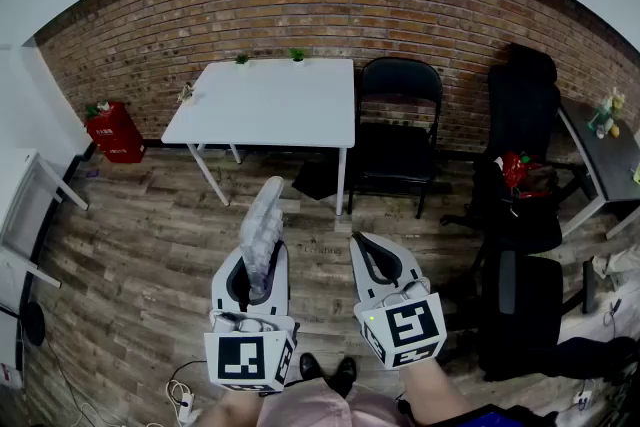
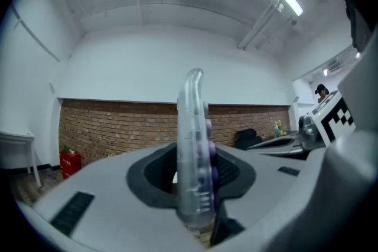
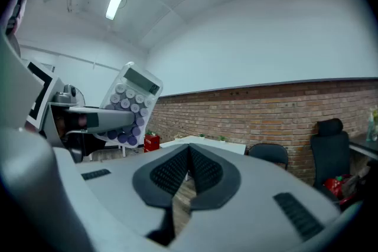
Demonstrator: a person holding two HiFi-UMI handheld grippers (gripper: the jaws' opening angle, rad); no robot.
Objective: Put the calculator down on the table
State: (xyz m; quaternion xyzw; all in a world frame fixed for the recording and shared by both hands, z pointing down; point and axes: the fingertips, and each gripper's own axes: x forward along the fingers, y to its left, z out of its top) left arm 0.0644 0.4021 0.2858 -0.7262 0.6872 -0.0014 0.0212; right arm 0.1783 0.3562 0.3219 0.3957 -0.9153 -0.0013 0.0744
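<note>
The calculator (image 1: pixel 263 218) is clear plastic with purple keys. It stands upright in the air over the wooden floor, with my left gripper (image 1: pixel 258 260) shut on its lower end. In the left gripper view the calculator (image 2: pixel 192 112) shows edge-on between the jaws of my left gripper (image 2: pixel 194 156). The white table (image 1: pixel 262 103) stands farther ahead against the brick wall. My right gripper (image 1: pixel 365 245) hovers beside the left one, shut and holding nothing. In the right gripper view my right gripper (image 3: pixel 189 153) has its pads together, the calculator (image 3: pixel 131 104) shows at the left, and the white table (image 3: pixel 204 143) lies beyond.
A black folding chair (image 1: pixel 400 130) stands right of the table. Black office chairs (image 1: pixel 520 165) and a dark desk (image 1: pixel 600 155) fill the right side. A red container (image 1: pixel 113 130) sits by the wall at left, and cables (image 1: pixel 180 400) lie near the person's shoes (image 1: pixel 328 370).
</note>
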